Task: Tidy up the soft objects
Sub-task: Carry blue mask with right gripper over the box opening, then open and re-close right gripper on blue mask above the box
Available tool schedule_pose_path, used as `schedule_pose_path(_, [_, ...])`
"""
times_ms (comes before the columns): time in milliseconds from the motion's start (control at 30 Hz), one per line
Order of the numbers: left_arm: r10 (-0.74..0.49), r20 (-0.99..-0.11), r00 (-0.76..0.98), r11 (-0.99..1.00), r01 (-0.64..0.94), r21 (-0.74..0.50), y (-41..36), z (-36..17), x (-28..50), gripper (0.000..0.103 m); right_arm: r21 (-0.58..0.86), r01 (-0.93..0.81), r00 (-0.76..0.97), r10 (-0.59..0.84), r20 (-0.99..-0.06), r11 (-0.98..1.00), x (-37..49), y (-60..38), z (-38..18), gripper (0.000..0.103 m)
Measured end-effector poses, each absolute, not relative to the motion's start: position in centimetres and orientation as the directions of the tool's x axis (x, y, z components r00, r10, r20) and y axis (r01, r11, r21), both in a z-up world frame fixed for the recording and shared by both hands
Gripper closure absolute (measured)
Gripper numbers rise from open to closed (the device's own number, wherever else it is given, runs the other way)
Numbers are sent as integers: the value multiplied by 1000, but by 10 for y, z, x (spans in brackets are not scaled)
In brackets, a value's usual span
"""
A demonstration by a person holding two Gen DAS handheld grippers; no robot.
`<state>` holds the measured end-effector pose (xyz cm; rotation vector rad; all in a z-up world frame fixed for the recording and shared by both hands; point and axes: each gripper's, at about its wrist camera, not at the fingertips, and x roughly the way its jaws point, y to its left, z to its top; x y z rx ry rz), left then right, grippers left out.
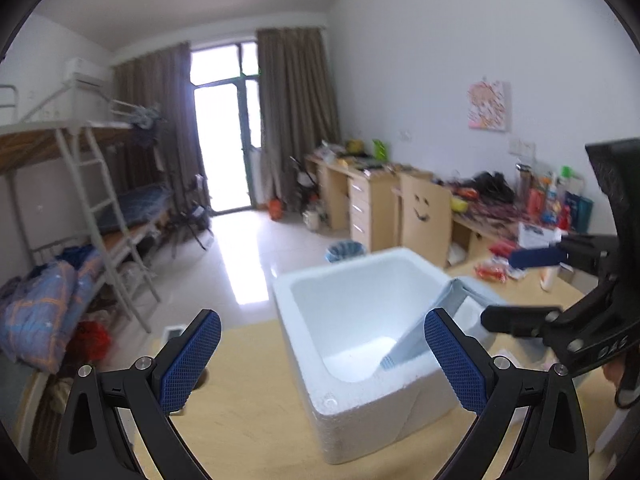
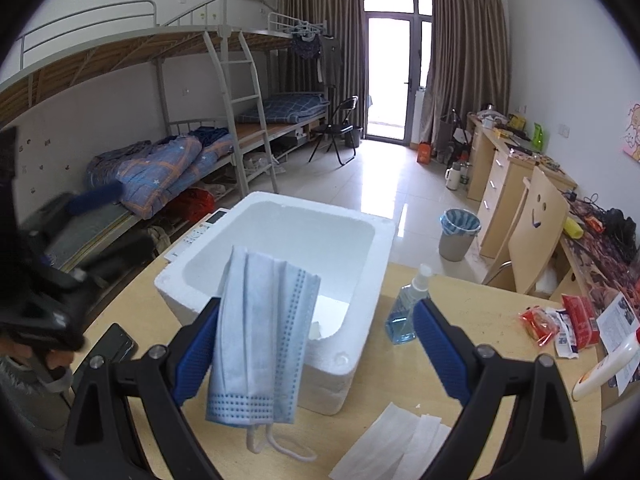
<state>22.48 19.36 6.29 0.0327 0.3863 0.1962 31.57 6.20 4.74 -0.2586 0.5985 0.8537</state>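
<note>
The left gripper point(image 1: 322, 354) hangs with jaws spread wide, holding nothing, above the table point(image 1: 248, 420) beside the foam box point(image 1: 360, 396). The right gripper point(image 2: 316, 344) is also parted; a blue mask point(image 2: 262, 332) drapes against its left finger point(image 2: 196, 350), long axis near vertical, ear loops dangling at the bottom, over the box's near rim. A spray bottle point(image 2: 406, 308) stands just right of the box; white sheets point(image 2: 396, 444) lie in front of it.

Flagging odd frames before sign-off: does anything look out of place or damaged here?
The blue face mask hangs against one finger of the open right gripper, partly over the foam box rim rather than lying inside. The box's near wall also looks chipped.
</note>
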Motion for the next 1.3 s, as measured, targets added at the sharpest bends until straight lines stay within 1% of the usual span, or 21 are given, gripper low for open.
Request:
schedule_pose_path(67, [162, -406, 900, 987, -147, 68, 197, 56, 232, 1, 22, -772, 504, 633, -587, 635, 316, 60, 48, 8])
schedule_pose_path(167, [78, -455, 887, 997, -66, 42, 204, 49, 243, 1, 30, -774, 502, 642, -580, 633, 317, 59, 49, 8])
schedule_pose_path(233, [70, -457, 887, 997, -52, 53, 204, 47, 247, 1, 29, -772, 504, 640, -580, 635, 319, 58, 48, 8])
schedule_pose_path(333, [99, -465, 880, 995, -82, 57, 207, 43, 250, 1, 37, -769, 504, 640, -580, 638, 322, 58, 48, 8])
schedule_pose_path(500, [43, -468, 883, 999, -34, 28, 197, 43, 237, 1, 33, -775, 503, 648, -572, 631, 312, 43, 48, 8])
schedule_pose_path(567, [-1, -467, 884, 1000, -1, -4, 193, 45, 229, 1, 33, -775, 508, 654, -560, 631, 306, 34, 47, 8])
schedule_pose_path(600, [-22, -464, 885, 1000, 16, -17, 189, 46, 224, 1, 42, -771, 512, 657, -553, 636, 303, 28, 46, 8])
schedule_pose_path(733, [-8, -435, 901, 1000, 10, 2, 175, 49, 208, 1, 122, -784, 453, 696, -557, 608, 299, 17, 39, 8])
schedule_pose_path(767, [4, -421, 907, 1000, 1, 12, 173, 50, 202, 1, 141, -790, 435, 708, -557, 596, 297, 15, 36, 9])
schedule_pose_path(800, [13, -410, 912, 1000, -8, 15, 172, 51, 199, 1, 151, -794, 424, 713, -558, 589, 295, 16, 33, 15])
schedule_pose_path(833, [13, -402, 916, 1000, -10, 10, 172, 53, 194, 1, 152, -798, 414, 714, -564, 583, 293, 17, 31, 18])
schedule_pose_path(900, [18, -393, 919, 1000, -16, 7, 171, 54, 190, 1, 156, -810, 390, 717, -578, 565, 290, 22, 25, 29])
schedule_pose_path(1033, [41, -360, 932, 999, -40, 11, 169, 55, 181, 1, 183, -816, 355, 725, -590, 549, 292, 28, 17, 30])
schedule_pose_path(1167, [51, -328, 943, 999, -54, 1, 166, 57, 170, 1, 251, -814, 296, 747, -596, 523, 299, 32, 11, 30])
schedule_pose_path(1200, [51, -324, 945, 999, -54, 1, 166, 57, 169, 1, 258, -813, 291, 748, -597, 522, 299, 34, 10, 37])
schedule_pose_path(1233, [50, -320, 946, 999, -51, 5, 165, 58, 168, 1, 264, -814, 281, 749, -600, 518, 298, 35, 9, 41])
schedule_pose_path(1300, [64, -304, 950, 998, -60, 21, 163, 58, 165, 1, 282, -817, 251, 751, -611, 502, 299, 38, 6, 44])
